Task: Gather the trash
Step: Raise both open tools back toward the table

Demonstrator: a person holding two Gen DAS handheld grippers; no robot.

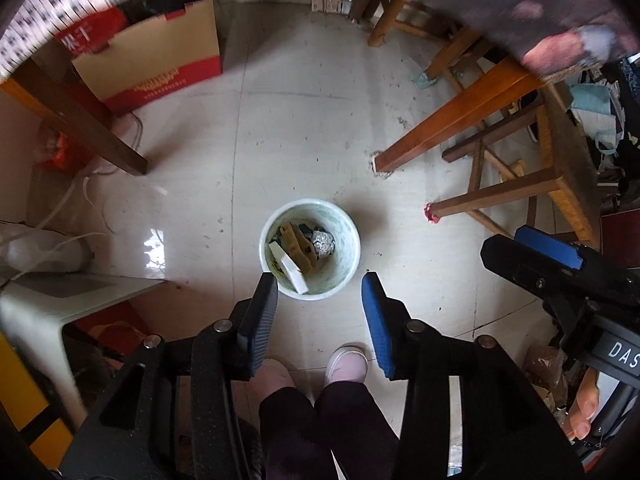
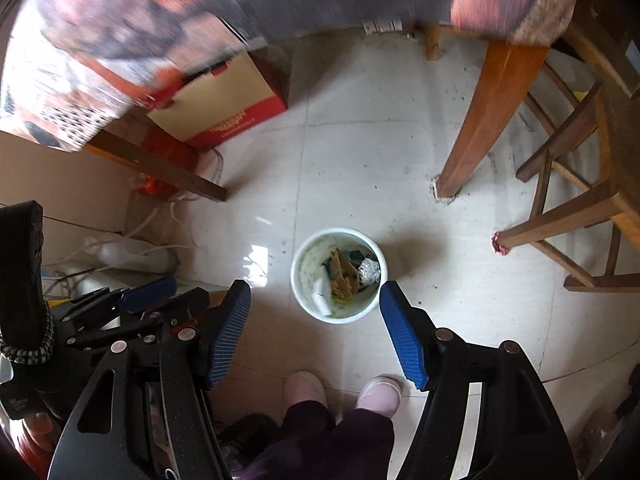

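Two grippers hang over a white trash bin (image 1: 310, 249) on the tiled floor (image 1: 304, 128).
Left wrist view: left gripper (image 1: 320, 286) jaws spread, empty, bin holding foil ball (image 1: 323, 242) and scraps. Right wrist view: right gripper (image 2: 316, 294) jaws spread, empty, above the bin (image 2: 339, 275).

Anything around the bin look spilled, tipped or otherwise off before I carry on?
Nothing spilled: the white bin stands upright on the tile floor with foil, cardboard and a white scrap inside. Dark specks of grit lie by the table leg, and the stool's foot has a frayed red wrap. Both hand-held grippers are open and empty.
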